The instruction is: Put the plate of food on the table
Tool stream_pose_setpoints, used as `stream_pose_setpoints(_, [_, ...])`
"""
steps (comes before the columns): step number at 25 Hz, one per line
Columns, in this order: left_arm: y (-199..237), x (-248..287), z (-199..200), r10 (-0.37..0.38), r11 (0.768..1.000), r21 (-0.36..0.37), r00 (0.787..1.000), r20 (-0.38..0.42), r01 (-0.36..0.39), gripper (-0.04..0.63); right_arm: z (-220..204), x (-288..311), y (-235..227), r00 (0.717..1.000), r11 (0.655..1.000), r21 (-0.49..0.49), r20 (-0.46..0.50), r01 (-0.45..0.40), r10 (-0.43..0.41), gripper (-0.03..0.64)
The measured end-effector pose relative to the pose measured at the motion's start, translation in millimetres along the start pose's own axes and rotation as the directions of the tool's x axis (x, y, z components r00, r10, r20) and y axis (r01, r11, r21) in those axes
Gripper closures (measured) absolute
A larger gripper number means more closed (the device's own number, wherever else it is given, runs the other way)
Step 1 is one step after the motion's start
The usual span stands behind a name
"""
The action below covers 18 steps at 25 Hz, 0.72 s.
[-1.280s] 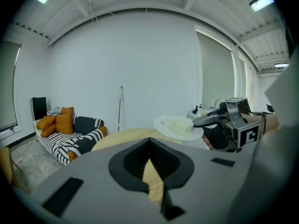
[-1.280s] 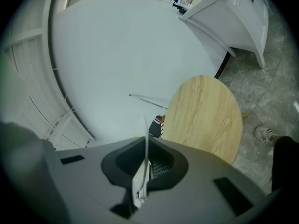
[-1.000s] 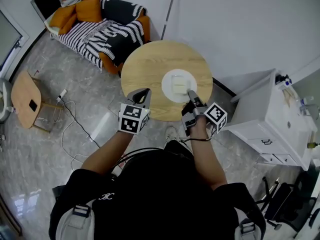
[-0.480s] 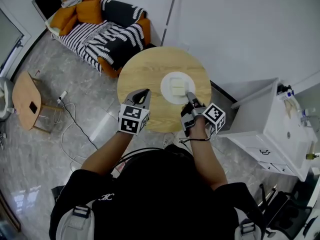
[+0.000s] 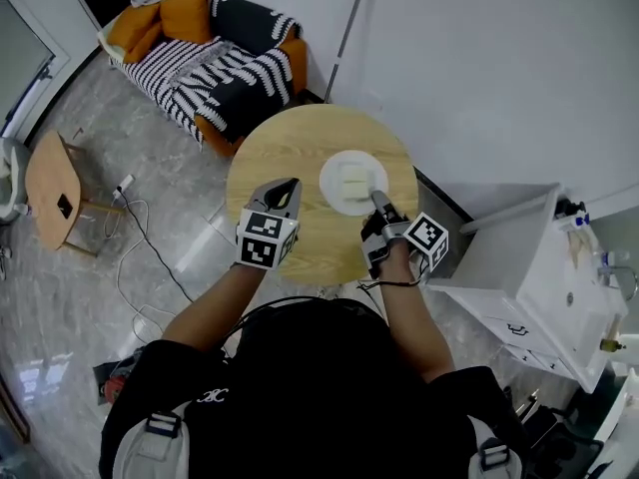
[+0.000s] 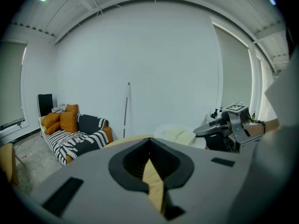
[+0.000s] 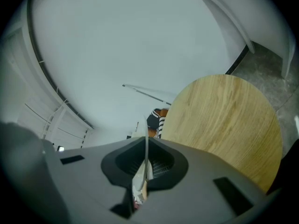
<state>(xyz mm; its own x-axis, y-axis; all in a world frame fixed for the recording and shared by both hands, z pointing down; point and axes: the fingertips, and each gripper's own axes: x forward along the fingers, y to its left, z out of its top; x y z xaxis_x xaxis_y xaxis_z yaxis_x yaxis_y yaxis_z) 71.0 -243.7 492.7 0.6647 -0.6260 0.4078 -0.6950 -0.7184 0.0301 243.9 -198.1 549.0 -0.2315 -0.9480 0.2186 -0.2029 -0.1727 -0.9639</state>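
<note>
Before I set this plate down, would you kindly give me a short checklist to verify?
1. Right hand-held gripper shut on the plate rim: ok.
2. Food sitting on the plate: ok.
3. Plate over the round table: ok.
4. Visible tabletop around the plate bare: ok.
5. Left hand-held gripper shut, apart from the plate: ok.
6. Plate touching the tabletop: cannot tell.

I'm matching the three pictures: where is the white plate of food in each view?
Head view: plate centre, within the round table outline, rim in the right gripper.
Left gripper view: plate right of centre, beside the right gripper.
Right gripper view: plate edge-on, clamped between the tongs.
Shared landmark: the round table.
</note>
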Motion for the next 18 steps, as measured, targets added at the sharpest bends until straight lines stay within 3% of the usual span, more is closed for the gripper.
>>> stream_pose_setpoints(10, [3.0, 18.5, -2.8, 0.055, 0.997, -0.049, 0.998, -0.019, -0.056, 0.588, 13.2, 24.0, -13.8, 0.996, 1.000, -0.007, -0.085, 0.016, -0.016, 0.598])
stream_pose_setpoints(18, [15.6, 21.1, -9.4, 0.060, 0.997, -0.055, 0.997, -0.042, -0.063, 0.588, 16.1, 38.7, -17.8, 0.995, 0.999, -0.041, -0.091, 0.027, -0.031, 0.598])
